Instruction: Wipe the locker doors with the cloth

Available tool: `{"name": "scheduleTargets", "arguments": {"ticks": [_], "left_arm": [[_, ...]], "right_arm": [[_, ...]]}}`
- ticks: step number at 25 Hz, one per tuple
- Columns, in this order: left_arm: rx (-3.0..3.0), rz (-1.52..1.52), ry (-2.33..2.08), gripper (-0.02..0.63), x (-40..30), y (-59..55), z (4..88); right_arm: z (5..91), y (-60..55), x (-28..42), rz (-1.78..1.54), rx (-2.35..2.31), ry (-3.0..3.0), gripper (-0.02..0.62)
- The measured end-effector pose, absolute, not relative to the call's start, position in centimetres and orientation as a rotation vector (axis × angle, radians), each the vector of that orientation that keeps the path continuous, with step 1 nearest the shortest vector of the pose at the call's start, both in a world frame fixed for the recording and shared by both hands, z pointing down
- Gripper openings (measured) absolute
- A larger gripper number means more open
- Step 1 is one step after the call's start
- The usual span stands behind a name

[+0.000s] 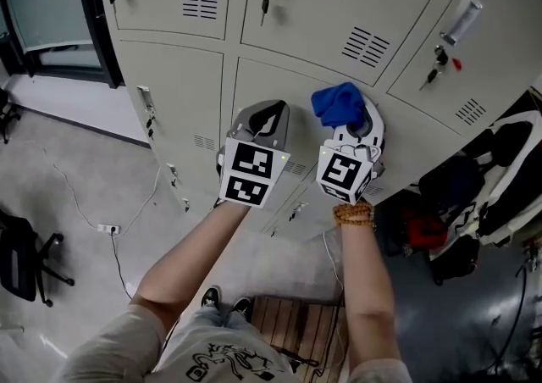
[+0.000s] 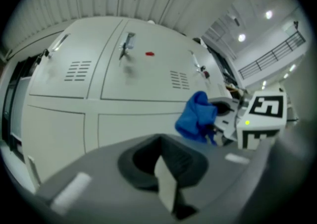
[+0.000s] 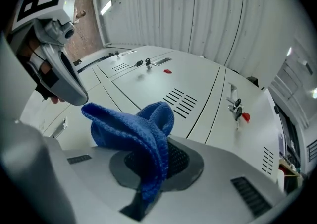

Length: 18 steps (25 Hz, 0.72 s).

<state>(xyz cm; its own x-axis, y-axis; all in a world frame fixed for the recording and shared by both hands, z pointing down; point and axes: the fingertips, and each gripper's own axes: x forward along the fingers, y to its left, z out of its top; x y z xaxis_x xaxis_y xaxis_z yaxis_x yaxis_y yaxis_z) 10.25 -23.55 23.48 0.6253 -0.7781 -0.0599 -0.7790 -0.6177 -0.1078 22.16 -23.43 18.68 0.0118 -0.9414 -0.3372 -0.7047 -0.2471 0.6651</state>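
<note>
Locker doors (image 1: 169, 76) | right gripper (image 1: 356, 123) clamps cloth (image 3: 143, 134) (bunched, pointing doorward) | left gripper (image 1: 262, 119) closed, empty

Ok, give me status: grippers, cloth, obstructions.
Left gripper shut, empty. Right gripper shut on blue cloth, up by the locker doors. Keys hang from nearby locks.

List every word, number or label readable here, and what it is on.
None can be read.
Markers on the left gripper and right gripper: square patterns only, no letters.
Shirt print: too distorted to read.
Locker doors: no readable numbers or labels.
Cloth: no tag showing.
</note>
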Motion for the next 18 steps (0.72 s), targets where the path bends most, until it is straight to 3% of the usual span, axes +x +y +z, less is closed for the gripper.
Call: {"name": "scheduleTargets", "arguments": {"ticks": [9, 18], "left_arm": [[-2.736, -0.083, 1.419, 0.003, 5.5, -24.4, 28.2], [-2.765, -0.118, 1.455, 0.003, 3.4, -24.2, 30.4]], "right_arm": [[27.6, -25.9, 15.6, -0.96, 1.829, -1.825, 0.029], [30.8, -26.2, 14.3, -0.769, 1.8, -1.924, 0.029]]}}
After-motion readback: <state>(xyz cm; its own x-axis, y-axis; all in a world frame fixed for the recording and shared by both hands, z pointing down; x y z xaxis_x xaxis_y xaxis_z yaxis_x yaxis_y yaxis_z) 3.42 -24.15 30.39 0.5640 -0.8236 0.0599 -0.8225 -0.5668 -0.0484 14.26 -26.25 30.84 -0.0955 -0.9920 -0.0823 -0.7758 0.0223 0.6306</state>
